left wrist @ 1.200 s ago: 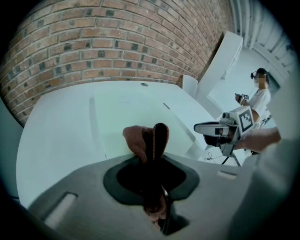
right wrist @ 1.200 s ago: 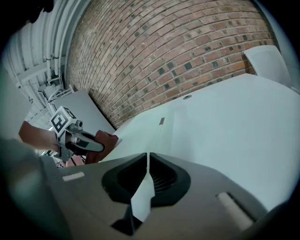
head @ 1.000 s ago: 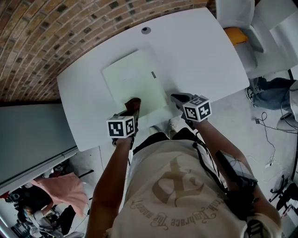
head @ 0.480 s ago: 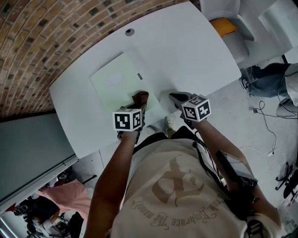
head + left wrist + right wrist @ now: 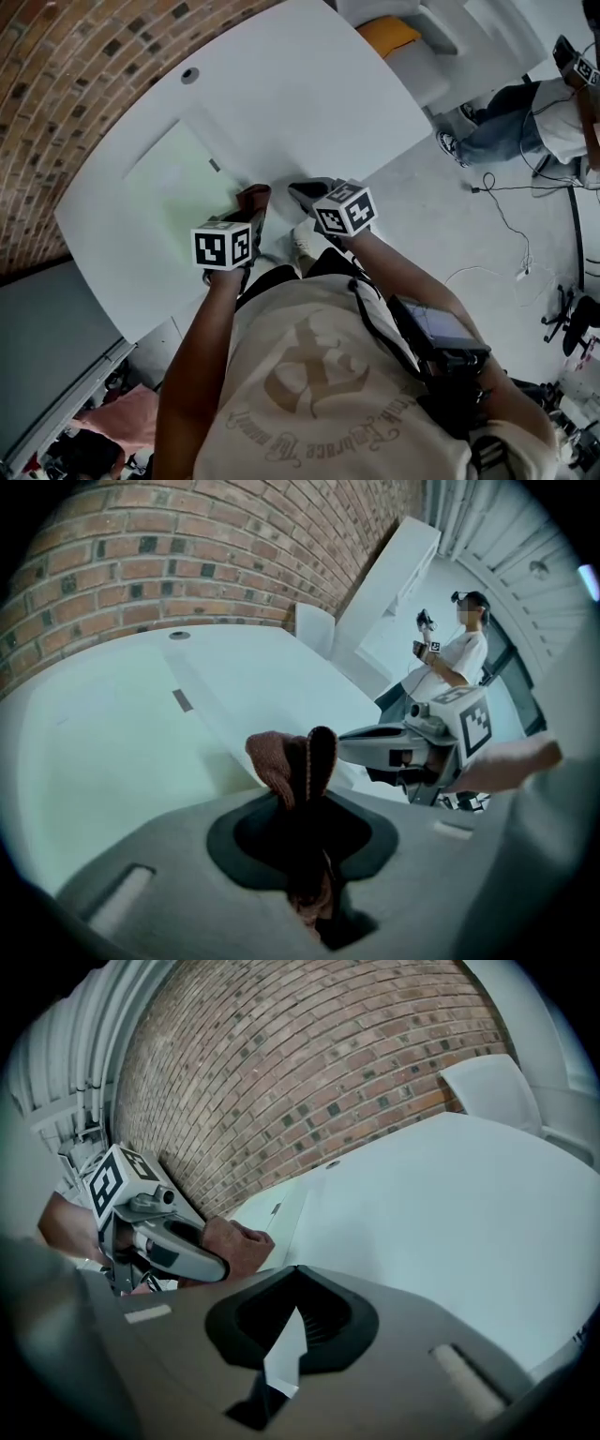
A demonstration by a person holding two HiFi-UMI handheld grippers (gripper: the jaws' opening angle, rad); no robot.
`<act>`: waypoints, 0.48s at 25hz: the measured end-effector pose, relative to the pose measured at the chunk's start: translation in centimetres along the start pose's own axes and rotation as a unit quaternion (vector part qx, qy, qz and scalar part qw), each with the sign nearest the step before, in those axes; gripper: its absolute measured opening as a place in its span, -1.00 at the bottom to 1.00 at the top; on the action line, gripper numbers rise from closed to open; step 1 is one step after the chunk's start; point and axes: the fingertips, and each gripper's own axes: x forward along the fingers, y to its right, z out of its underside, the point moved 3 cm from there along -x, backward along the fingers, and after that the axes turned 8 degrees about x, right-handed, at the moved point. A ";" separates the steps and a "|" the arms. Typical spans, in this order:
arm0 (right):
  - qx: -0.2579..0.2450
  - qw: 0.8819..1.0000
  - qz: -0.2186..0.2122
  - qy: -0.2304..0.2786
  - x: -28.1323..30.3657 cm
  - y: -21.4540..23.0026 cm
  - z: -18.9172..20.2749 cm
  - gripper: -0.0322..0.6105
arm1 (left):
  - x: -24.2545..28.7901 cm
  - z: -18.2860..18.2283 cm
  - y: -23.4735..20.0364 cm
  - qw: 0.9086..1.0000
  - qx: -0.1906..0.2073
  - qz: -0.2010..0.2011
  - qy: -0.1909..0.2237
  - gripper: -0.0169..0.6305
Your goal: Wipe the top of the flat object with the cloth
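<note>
Left gripper view: left gripper (image 5: 314, 761) clamped tight on brown cloth (image 5: 272, 761), wiping face forward; right gripper (image 5: 286, 1335), nearly closed, apparently pinches pale green mat (image 5: 173, 183) edge, steadying it

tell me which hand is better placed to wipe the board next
Left. The left tongs are shut on the cloth at the board's near edge. The right tongs hold nothing and sit off the board, over bare table.
</note>
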 end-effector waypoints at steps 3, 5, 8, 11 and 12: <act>-0.013 1.000 -0.006 -0.002 0.1 -0.1 -0.6 -0.87 | 0.5 0.1 1.6 1.000 0.007 0.025 0.012 -0.72; -0.024 1.000 -0.006 -0.007 0.3 -0.3 -1.0 -0.87 | 0.3 0.3 2.1 0.999 0.013 0.030 0.019 -0.72; -0.049 0.999 -0.006 -0.012 0.6 -1.0 -1.8 -0.88 | -0.7 0.6 2.0 0.999 0.008 0.030 0.041 -0.72; -0.084 0.996 -0.009 -0.011 1.1 -2.4 -3.0 -0.88 | -2.5 1.0 0.8 0.997 -0.005 0.021 0.078 -0.72; -0.095 0.995 -0.011 -0.012 1.3 -3.0 -3.2 -0.88 | -3.2 1.3 0.4 0.996 -0.009 0.015 0.090 -0.72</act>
